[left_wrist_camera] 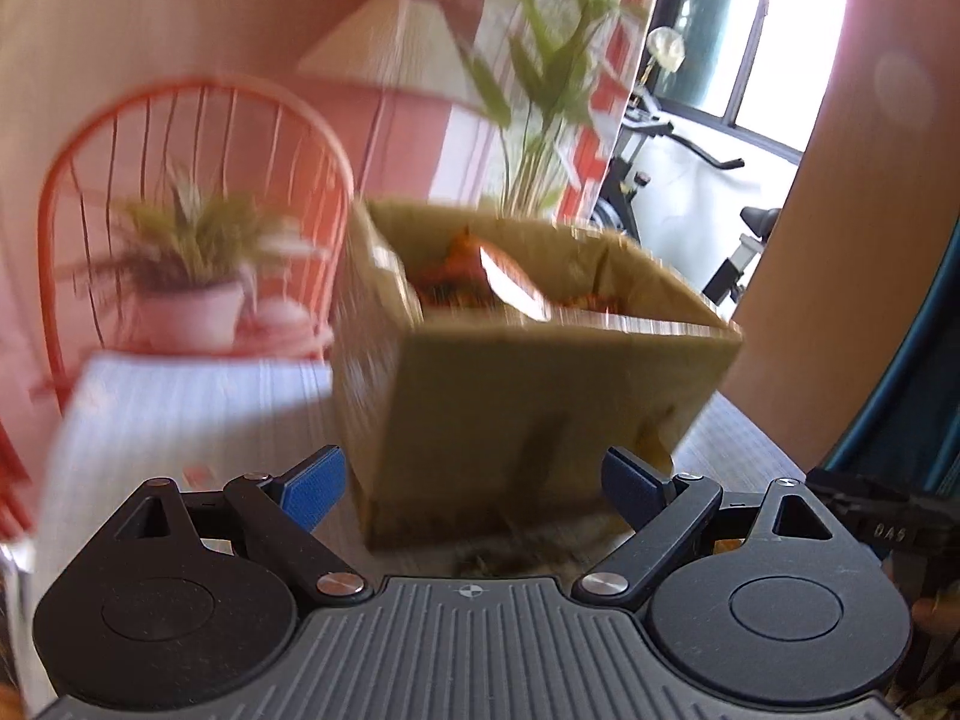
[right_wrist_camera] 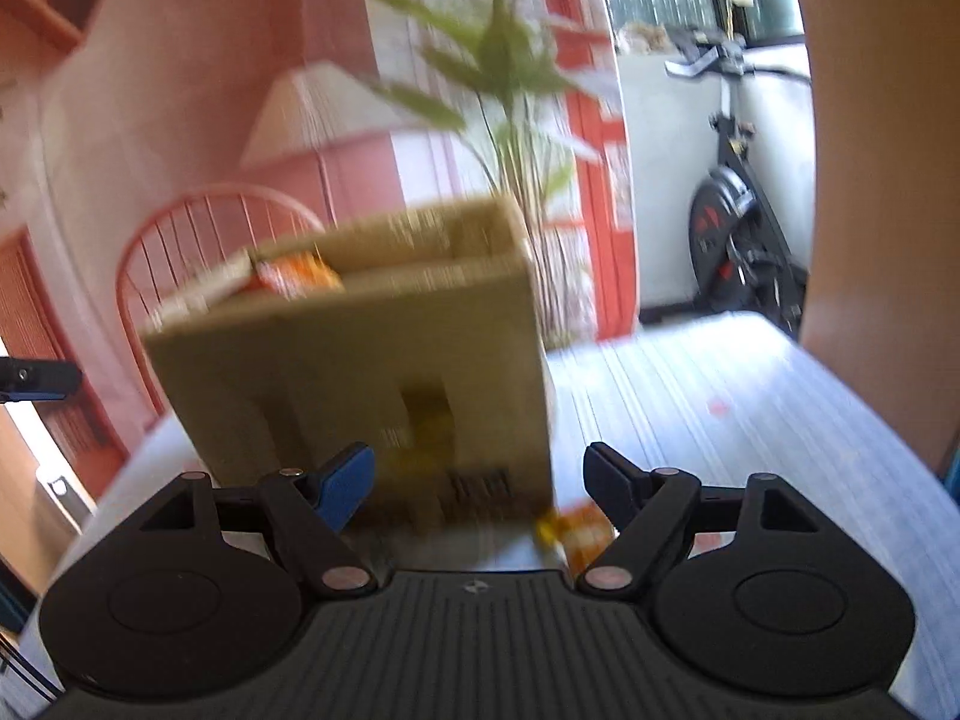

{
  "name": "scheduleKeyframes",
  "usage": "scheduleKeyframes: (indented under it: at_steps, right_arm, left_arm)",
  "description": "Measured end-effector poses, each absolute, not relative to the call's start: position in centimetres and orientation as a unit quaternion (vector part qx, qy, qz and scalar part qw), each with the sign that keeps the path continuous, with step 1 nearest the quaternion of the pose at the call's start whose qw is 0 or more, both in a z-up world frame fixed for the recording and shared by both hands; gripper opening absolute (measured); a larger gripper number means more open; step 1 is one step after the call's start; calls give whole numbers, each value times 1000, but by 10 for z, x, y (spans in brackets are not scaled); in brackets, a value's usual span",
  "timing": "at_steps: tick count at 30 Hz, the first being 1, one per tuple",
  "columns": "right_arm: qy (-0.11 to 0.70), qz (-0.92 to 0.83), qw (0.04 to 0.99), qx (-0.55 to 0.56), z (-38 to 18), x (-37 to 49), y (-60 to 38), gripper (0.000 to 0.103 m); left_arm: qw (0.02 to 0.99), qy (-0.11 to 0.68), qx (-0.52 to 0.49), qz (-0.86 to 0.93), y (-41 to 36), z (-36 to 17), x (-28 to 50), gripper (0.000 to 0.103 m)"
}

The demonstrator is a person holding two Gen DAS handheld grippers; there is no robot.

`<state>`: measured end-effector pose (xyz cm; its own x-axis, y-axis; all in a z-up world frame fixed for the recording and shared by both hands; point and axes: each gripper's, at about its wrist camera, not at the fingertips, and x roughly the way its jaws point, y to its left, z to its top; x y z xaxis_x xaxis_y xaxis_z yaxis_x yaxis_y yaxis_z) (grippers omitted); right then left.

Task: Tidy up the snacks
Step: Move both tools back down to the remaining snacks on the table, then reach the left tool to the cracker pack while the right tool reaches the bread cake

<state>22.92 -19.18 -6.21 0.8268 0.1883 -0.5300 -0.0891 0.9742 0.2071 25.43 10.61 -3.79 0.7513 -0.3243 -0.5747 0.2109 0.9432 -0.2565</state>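
An open cardboard box (left_wrist_camera: 528,384) stands on the table, with orange snack packets (left_wrist_camera: 480,276) showing inside it. It also shows in the right wrist view (right_wrist_camera: 360,372), with orange and white packets (right_wrist_camera: 282,276) at its top. My left gripper (left_wrist_camera: 474,483) is open and empty, just in front of the box. My right gripper (right_wrist_camera: 480,480) is open and empty, in front of the box's lower right corner. An orange-yellow snack packet (right_wrist_camera: 576,531) lies on the table by the right gripper's right finger (right_wrist_camera: 612,480). Both views are blurred.
The table (right_wrist_camera: 720,396) has a light striped top. A red wire-back chair (left_wrist_camera: 198,138) and a small potted plant (left_wrist_camera: 192,276) stand behind it. A tall plant (right_wrist_camera: 510,120), a lamp (left_wrist_camera: 396,36) and an exercise bike (right_wrist_camera: 738,210) are farther back.
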Motion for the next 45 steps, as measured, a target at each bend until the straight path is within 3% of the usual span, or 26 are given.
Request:
scheduleKeyframes:
  at_steps: [6,22,26,34,45]
  right_arm:
    - [320,72,942,66,-96,212,-196,80]
    - [412,131,897,86,-160,209,-170,80]
    - [417,135,897,57,-167,211,-157,91]
    - [429,127,894,22,-174,213,-151,91]
    - [419,133,897,45,-176,213,-154,78]
  left_arm:
    - [908,374,-121,-143,82,-84,253,92]
    - [875,445,-144,-122,63,-141,238,92]
    - [873,449,-147,-119,63,-142,237,92]
    - [862,466,-151,-132,53,-150,233,92]
    - [850,482,-161,-137,50,-161,234,88]
